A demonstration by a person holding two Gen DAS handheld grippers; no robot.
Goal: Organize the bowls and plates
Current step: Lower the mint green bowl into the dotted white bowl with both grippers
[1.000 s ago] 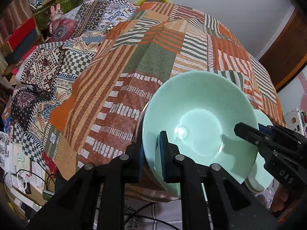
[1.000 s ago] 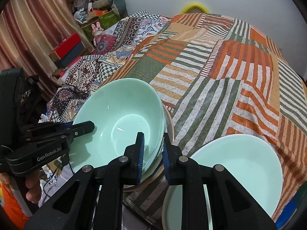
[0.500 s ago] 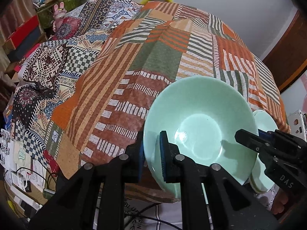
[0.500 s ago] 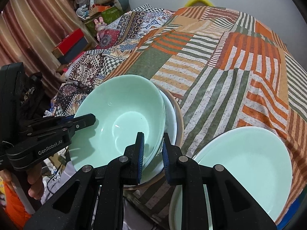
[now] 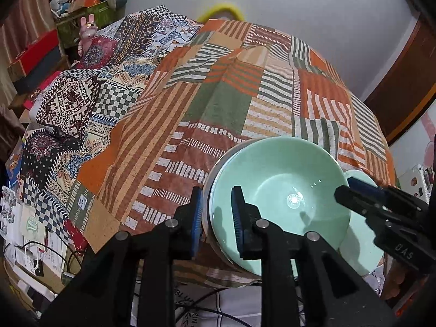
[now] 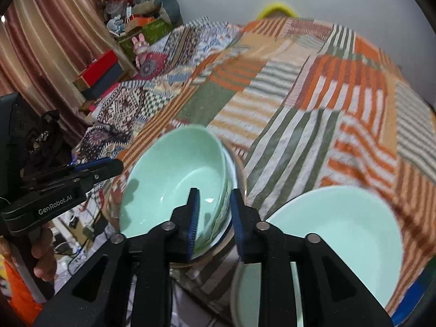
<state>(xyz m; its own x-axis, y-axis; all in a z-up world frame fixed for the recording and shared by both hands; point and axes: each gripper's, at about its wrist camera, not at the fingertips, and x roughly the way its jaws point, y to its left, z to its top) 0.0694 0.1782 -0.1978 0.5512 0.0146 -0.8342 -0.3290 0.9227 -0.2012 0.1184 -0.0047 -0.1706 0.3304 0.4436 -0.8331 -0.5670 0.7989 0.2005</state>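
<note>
Left gripper point(image 5: 216, 216): its jaws straddle the near-left rim of the mint bowl point(image 5: 280, 199), one pad outside the wall and one inside. There is a visible gap on each side of the rim, so I judge it slackened rather than pinching.

Right gripper point(image 6: 214, 218): it stands astride the opposite rim of the same bowl, left pad inside and right pad outside. Here too the pads look spread a little off the wall, though blur makes contact hard to rule out.

Bowl's place: it sits nested in a stack point(image 5: 211, 190) of a paler dish and a brownish outer rim, at the near edge of the striped patchwork cloth point(image 5: 245, 95).

Relation that matters: the bowl lies straight ahead of both grippers, between them, mouth up and roughly level. It is round, so it has no long axis to line up with. Neither hand is plainly nearer; each is at the rim.

Second piece: a larger mint plate point(image 6: 340, 234) lies just right of the stack, close beside it, right by the right gripper and well apart from the left one.

Likely next reach: I would guess the plate falls to the right hand.

Writing: "GenRobot.AI" point(image 6: 54, 203) on the left gripper's body in the right view; "DAS" point(image 5: 405, 251) on the right gripper's body in the left view.

Beyond: boxes and soft toys point(image 5: 87, 30) along the far left wall.
</note>
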